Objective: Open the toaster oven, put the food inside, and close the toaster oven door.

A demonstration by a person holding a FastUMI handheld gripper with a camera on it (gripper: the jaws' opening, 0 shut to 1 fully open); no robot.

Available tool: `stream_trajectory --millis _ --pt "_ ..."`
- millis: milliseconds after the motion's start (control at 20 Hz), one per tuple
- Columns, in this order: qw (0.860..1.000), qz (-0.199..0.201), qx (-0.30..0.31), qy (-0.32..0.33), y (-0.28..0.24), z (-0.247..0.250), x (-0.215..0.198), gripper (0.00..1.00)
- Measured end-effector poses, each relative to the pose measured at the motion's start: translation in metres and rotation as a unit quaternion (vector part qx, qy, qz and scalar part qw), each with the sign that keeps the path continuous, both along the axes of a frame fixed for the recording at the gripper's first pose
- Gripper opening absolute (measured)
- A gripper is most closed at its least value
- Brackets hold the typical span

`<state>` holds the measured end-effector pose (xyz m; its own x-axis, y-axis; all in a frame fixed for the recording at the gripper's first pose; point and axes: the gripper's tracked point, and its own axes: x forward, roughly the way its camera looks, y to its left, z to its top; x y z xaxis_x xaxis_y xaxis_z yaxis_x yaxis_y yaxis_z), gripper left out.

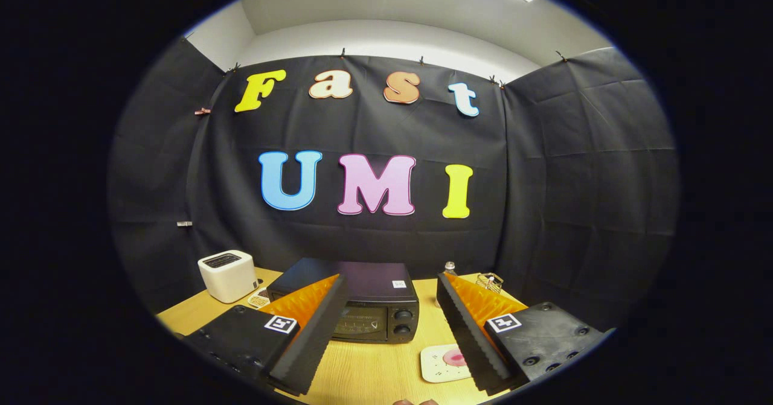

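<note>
Gripper: I have the gripper (389, 326) spread wide, nothing between its fingers, held above the table (368, 363).
Oven: the oven (362, 305) sits just ahead of the fingers, door closed, two knobs on its right front.
Food: a pink piece on the white plate (436, 366), beside the right finger, nearer me than the oven.
Handling, oven: I judge it rigid and heavy enough to stay put; the door likely hinges low, so I'd hook its top edge, though I cannot make out a handle.
Handling, food: looks small and light, maybe soft; I'd pinch it gently across its sides.
Room: bare wood in front of the oven for the door to drop.
Edges: a white box (228, 275) stands left, a bottle (449, 267) and a wire item (490, 282) right rear, all apart from the oven.
</note>
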<state>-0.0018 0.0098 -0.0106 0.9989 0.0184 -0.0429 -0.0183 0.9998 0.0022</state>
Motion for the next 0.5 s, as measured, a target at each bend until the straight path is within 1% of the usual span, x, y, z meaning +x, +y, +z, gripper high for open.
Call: stream_trajectory --millis 350,500 --pt "1.0 0.01 0.0 0.009 0.011 -0.005 0.019 0.97" --pt "1.0 -0.003 0.009 0.021 0.011 -0.008 0.039 0.97"
